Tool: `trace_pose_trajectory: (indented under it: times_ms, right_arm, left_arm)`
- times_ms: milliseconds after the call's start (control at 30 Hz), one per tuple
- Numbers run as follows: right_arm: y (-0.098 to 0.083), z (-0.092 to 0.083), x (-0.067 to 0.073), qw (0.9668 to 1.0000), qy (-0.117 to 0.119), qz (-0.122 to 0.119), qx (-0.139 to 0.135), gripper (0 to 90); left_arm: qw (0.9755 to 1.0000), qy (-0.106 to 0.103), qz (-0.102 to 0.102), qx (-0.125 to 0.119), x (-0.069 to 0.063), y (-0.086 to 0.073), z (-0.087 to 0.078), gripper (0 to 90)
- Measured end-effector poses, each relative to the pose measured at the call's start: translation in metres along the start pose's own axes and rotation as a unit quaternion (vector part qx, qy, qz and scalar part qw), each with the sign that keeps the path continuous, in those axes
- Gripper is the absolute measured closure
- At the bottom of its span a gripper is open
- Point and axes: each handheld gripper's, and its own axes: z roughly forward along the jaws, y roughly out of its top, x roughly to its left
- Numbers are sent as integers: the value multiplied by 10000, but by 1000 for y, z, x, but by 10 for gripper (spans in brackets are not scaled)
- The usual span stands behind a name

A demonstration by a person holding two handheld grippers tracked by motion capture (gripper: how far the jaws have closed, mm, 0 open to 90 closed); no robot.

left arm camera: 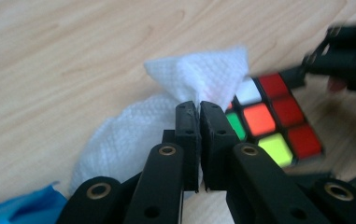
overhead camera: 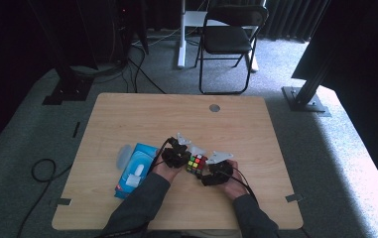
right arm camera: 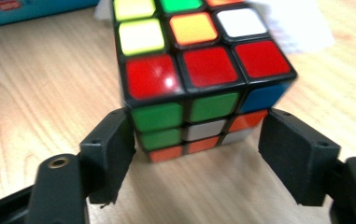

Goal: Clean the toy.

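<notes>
My left claw (left arm camera: 199,109) is pinched tight on a white tissue (left arm camera: 199,77), bunched against the Rubik's cube (right arm camera: 199,70) mid-tabletop (overhead camera: 127,114). My right claw (right arm camera: 196,144) stands wide, jaws either side of the cube's lower edge, the right one clear of it. I'd say wiping is underway, with most faces left. The blue tissue pack (overhead camera: 134,168) lies close on the left, crowding nothing.

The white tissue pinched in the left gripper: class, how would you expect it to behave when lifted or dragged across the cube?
The tissue looks floppy: it crumples into folds above the shut left gripper. It is probably very light, and its thin, dimpled sheet may tear if snagged. Dragged over the cube, it would likely drape and bunch rather than push it.
</notes>
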Motion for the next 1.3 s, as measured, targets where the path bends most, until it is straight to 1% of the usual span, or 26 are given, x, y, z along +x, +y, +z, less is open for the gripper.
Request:
trace_pose_trajectory:
  times_ms: [133,200,267,300,333,367,433,567,633,767,867,1000,1033,1067,1100,1167,1233,1300]
  right_arm:
    - [1,-9,-5,9998,-135,93,-123,256]
    - [1,-14,-7,9995,-102,189,-215,270]
    - [1,-16,-8,9994,-81,207,-268,274]
    - [2,-19,-8,9991,-55,231,-338,273]
    - [4,-24,-8,9984,21,284,-492,274]
    - [5,-27,-8,9979,50,301,-578,274]
    - [7,-30,-7,9971,80,323,-683,303]
    - [10,-35,-7,9949,-54,385,-926,399]
    - [10,-35,-7,9943,-121,430,-970,429]
    - [12,-32,-7,9929,-242,599,-1000,474]
    - [12,-30,-8,9917,-223,724,-1038,509]
    - [13,-29,-10,9906,-378,852,-1004,542]
    - [13,-28,-11,9901,-356,909,-1009,549]
    - [13,-28,-11,9901,-356,909,-1009,549]
    - [12,-28,-11,9897,-311,963,-1012,553]
    - [12,-28,-10,9891,-324,1023,-1012,558]
    - [13,-28,-9,9892,-348,1016,-999,559]
    - [12,-28,-10,9891,-341,1028,-1001,558]
  left_arm:
    - [9999,-95,-63,29,-1,-5,1,869]
    - [10000,-77,-45,18,-3,-5,1,869]
    - [10000,-63,-37,12,-3,-5,2,868]
    - [10000,-52,-54,12,-2,-5,1,868]
    - [10000,-51,-64,8,-2,-6,1,869]
    - [10000,-62,-76,-6,-1,-6,0,869]
    - [9999,-56,-90,-33,-1,-6,0,869]
    - [9999,-66,-95,-39,-2,-7,-1,869]
    - [9999,-78,-104,-21,-2,-8,-1,868]
    - [9999,-82,-90,20,-4,-9,0,867]
    - [10000,-65,-49,30,-4,-11,1,865]
    - [10000,-27,27,30,-6,-12,1,864]
    - [10000,-15,80,22,-6,-12,1,864]
    - [10000,-15,80,22,-6,-12,1,863]
    - [9999,11,173,-5,-7,-12,2,863]
    - [9997,43,234,-9,-7,-12,2,863]
    - [9996,48,269,-10,-7,-12,2,863]
    - [9997,26,256,-11,-7,-12,2,864]
